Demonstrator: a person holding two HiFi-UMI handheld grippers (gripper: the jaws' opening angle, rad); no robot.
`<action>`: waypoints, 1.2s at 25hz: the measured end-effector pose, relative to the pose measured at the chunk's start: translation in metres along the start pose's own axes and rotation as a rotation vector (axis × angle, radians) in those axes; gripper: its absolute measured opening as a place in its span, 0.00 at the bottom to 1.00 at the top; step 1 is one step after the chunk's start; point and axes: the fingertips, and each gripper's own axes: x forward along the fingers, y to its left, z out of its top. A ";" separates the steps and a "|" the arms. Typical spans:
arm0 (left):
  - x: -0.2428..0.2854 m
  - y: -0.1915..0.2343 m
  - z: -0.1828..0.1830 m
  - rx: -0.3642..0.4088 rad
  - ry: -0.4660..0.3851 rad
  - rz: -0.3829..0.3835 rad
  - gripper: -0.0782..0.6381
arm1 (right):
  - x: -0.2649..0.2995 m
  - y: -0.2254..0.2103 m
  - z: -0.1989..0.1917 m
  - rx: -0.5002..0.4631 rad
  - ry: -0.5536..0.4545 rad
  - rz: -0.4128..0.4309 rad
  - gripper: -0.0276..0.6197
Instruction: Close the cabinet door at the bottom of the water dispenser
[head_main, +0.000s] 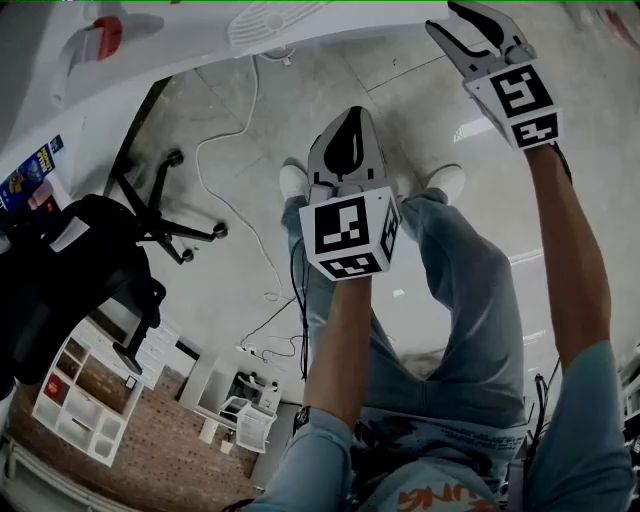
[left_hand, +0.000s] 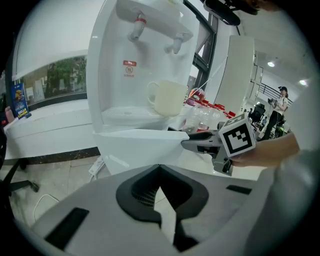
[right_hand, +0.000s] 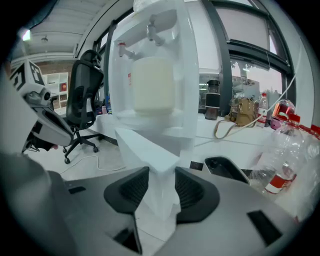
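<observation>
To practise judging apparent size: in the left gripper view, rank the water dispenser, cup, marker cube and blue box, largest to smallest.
1. water dispenser
2. cup and marker cube: look alike, cube nearer, so unranked
3. blue box

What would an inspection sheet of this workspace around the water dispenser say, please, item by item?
Surface: grey tiled floor.
Job's things: water dispenser with a cup on its tray; cabinet door standing open.
Clutter: plastic bottles beside the dispenser.
Grippers: left gripper shut, empty; right gripper around the door's edge, pads seemingly pressing it.
Cables: white cable lying on the floor.
Surroundings: office chair, white shelf, a person far off.
</observation>
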 end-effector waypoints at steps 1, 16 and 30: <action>0.001 0.000 0.001 -0.004 -0.002 0.002 0.12 | 0.004 -0.005 0.003 0.000 -0.002 -0.007 0.32; 0.007 0.006 0.019 -0.019 -0.037 0.038 0.12 | 0.048 -0.047 0.039 -0.037 -0.042 -0.050 0.24; -0.016 0.009 0.024 -0.029 -0.040 0.071 0.12 | 0.044 -0.058 0.046 0.013 -0.025 -0.155 0.12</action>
